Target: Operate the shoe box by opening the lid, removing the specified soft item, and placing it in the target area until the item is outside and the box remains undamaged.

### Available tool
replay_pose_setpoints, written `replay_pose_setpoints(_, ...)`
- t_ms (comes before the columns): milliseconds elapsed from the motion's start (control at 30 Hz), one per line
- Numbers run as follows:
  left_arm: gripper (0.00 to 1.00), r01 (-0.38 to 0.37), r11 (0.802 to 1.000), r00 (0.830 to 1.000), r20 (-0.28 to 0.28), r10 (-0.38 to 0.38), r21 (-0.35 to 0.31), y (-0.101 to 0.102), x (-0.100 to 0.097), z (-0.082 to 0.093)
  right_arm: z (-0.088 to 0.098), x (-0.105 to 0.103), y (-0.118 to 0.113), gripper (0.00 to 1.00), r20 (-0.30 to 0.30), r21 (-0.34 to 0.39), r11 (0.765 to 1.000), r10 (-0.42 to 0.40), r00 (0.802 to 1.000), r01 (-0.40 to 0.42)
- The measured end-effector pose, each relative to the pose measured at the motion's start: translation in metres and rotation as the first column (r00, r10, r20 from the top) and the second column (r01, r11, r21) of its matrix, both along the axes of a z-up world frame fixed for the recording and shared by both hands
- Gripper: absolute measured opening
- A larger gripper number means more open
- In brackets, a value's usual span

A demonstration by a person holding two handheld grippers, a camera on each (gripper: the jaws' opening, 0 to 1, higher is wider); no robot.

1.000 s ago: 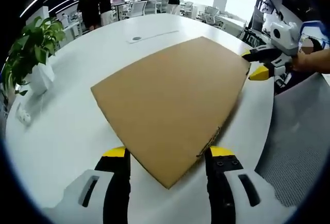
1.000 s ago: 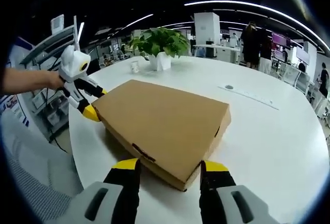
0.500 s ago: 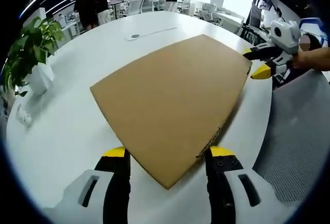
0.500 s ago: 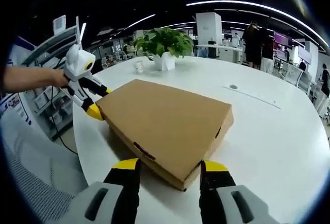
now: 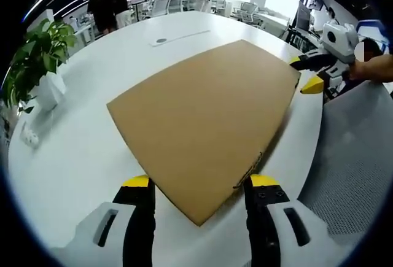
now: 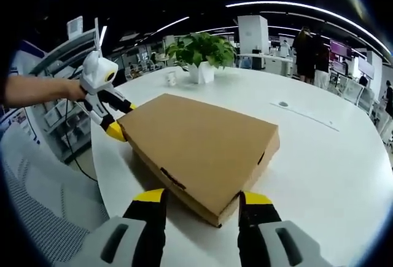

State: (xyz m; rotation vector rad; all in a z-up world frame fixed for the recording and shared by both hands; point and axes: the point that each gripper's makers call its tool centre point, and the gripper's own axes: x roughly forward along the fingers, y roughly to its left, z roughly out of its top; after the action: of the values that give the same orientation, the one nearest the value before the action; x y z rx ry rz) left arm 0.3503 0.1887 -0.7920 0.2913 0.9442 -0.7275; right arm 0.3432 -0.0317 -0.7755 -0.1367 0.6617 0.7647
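A flat brown cardboard shoe box lies shut on the white table. My left gripper is open, and its yellow-tipped jaws straddle the box's near corner. At the opposite corner, a hand holds my right gripper, its yellow tips against the box edge. In the right gripper view the same box has its near corner between the open jaws of my right gripper. My left gripper sits at the box's far left corner. The lid is down, so the contents are hidden.
A potted plant and a small white cup stand behind the box. A round port is set in the table. Grey mesh lies past the table edge. People stand far back.
Both views have drifted slightly with the hands. The box stays shut and each gripper stays open at its corner.
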Motion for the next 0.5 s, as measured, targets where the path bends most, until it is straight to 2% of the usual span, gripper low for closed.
replay_pose_setpoints(500, 0.6, 0.0, 1.0, 1.0, 0.024, 0.001, -0.012, 0.0015, -0.0016, -0.0007, -0.0002, -0.0015, -0.0011, 0.42, 0.012, 0.008, 1.0, 0.007, 1.0, -0.007)
